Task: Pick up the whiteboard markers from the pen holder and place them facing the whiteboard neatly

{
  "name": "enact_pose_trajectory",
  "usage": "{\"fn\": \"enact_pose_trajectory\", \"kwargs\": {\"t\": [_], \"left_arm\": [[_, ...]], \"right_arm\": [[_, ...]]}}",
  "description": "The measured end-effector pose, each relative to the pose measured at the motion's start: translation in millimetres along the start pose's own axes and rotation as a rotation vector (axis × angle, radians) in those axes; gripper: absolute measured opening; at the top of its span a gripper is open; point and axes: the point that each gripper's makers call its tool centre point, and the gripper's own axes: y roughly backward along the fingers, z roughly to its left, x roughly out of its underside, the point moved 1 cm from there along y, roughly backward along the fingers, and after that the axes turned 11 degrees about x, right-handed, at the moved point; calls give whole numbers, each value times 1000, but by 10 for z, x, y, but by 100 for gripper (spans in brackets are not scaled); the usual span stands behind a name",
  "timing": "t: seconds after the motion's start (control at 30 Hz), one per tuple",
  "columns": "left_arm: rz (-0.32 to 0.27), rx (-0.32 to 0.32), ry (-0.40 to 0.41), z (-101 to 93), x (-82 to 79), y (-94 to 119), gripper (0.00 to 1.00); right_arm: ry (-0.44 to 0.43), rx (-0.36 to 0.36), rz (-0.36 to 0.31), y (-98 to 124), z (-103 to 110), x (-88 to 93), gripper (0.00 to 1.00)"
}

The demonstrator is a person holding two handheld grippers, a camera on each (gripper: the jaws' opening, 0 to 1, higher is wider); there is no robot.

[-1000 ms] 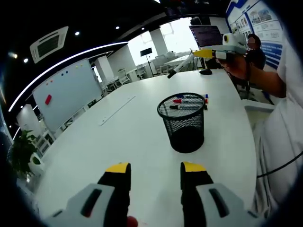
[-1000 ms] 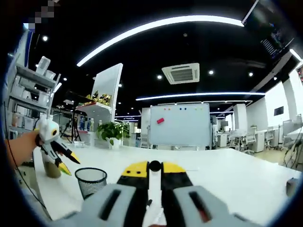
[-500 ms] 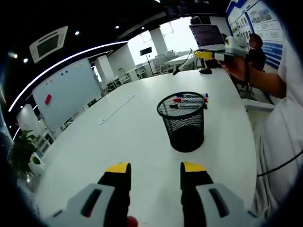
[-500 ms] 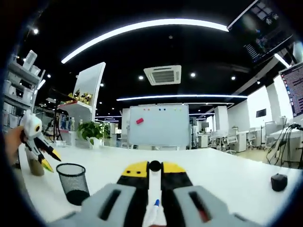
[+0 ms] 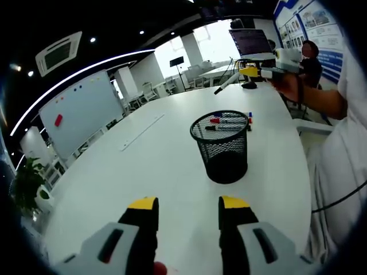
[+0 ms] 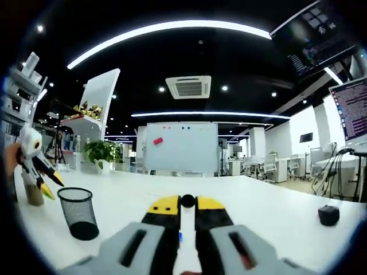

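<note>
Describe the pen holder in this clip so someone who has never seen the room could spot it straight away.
Start at the big white table in the open office. The pen holder stands on it, ahead of the left gripper, with a flat white strip lying farther off. It is a round black wire-mesh cup holding markers, the tallest dark thing on the white top.

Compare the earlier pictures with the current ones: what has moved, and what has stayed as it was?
The right tool, shut on a whiteboard marker, has turned right: in its view the pen holder and whiteboard have slid left. Nothing was picked up or released. The left tool stays open and still; the pen holder and the markers beside it have not moved.
</note>
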Motion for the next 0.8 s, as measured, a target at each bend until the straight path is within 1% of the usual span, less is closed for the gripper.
{"fn": "enact_pose_trajectory", "kwargs": {"t": [0.17,0.23,0.33,0.6,0.8], "left_arm": [[0,0,0,-2,0,0,44],[1,-1,0,-2,0,0,44],[2,-1,0,0,2,-1,44],[6,-2,-2,1,6,-2,44],[5,-3,-3,4,4,-2,44]], "right_arm": [[-3,15,12,-7,-45,52,7],[5,44,31,-14,-94,93,7],[-2,67,63,-31,-152,168,7],[-3,81,93,-34,-184,246,7],[-1,72,108,-39,-158,289,7]]}}
